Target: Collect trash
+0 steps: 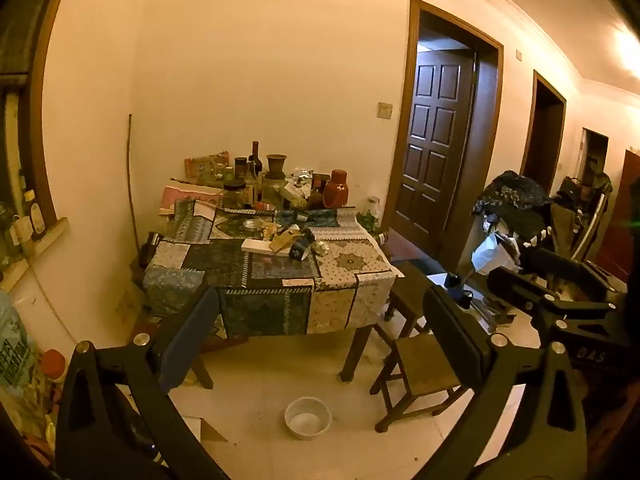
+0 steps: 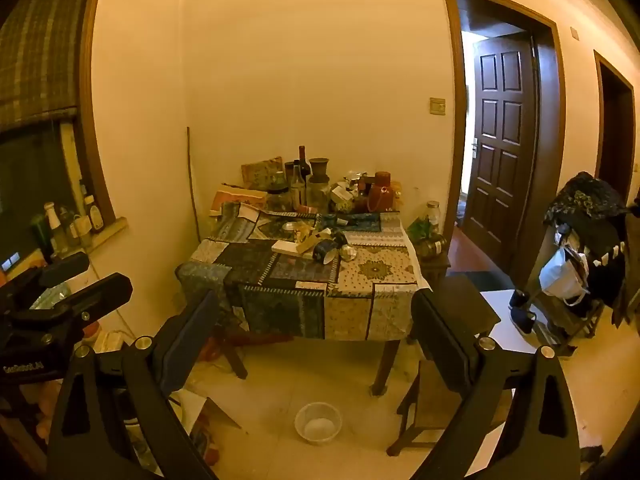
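Observation:
A table with a patchwork cloth (image 1: pixel 332 264) (image 2: pixel 376 272) stands against the far wall. On its middle lies trash: a tipped dark paper cup (image 1: pixel 300 246) (image 2: pixel 326 250), a crumpled foil ball (image 1: pixel 321 247) (image 2: pixel 348 253), a flat white box (image 1: pixel 258 246) (image 2: pixel 286 247) and torn cardboard (image 1: pixel 282 240). My left gripper (image 1: pixel 320 320) is open and empty, well short of the table. My right gripper (image 2: pixel 316 320) is open and empty too, at a like distance. The right gripper also shows at the right of the left wrist view (image 1: pixel 552 284).
Bottles, jars and a red flask (image 1: pixel 336 188) crowd the table's back. A white bowl (image 1: pixel 308 418) (image 2: pixel 319 423) sits on the floor in front. A wooden stool (image 1: pixel 420 372) stands at the table's right. A loaded rack (image 2: pixel 580 256) is further right, an open door (image 2: pixel 500 152) behind.

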